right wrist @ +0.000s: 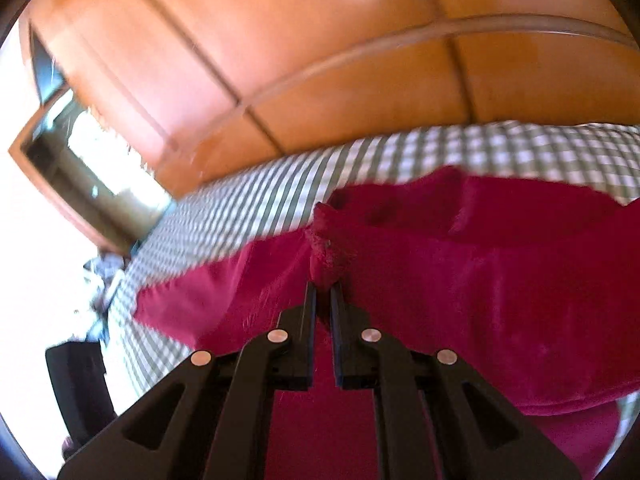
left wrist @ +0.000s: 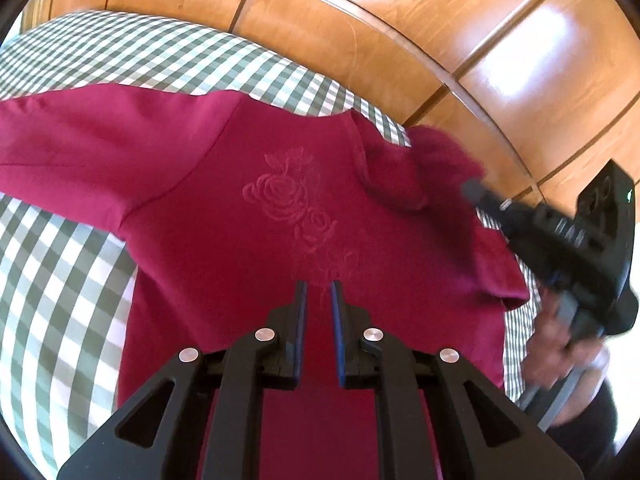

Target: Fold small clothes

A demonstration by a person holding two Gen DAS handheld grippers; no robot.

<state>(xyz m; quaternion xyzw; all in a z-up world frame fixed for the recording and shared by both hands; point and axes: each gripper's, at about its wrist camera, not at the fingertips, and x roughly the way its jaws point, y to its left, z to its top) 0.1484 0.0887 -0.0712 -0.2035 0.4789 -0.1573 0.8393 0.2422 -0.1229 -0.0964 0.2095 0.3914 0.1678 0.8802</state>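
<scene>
A dark red garment (left wrist: pixel 248 216), embroidered with a tone-on-tone rose motif (left wrist: pixel 292 204), is lying spread on a bed covered with a green-and-white checked cloth (left wrist: pixel 60 264); one sleeve (left wrist: pixel 80 148) is extending flat across the cloth to the side of the motif. The left tool (left wrist: pixel 318 286) is hanging over the garment's body just below the motif, its jaws standing nearly together with only a narrow gap, and no fabric is visibly caught between them. The right tool (right wrist: pixel 323 286) is clenching a bunched fold of the same garment (right wrist: pixel 460 280), the fabric rising in a lump directly beyond its tips. In the left wrist view this tool (left wrist: pixel 476 194) is appearing blurred at the garment's far side from the sleeve, with the other sleeve (left wrist: pixel 436 160) lifting off the bed at its tip, and a person's hand (left wrist: pixel 560 340) is gripping its handle. Wooden wardrobe panels (left wrist: pixel 360 32) are standing beyond the bed.
</scene>
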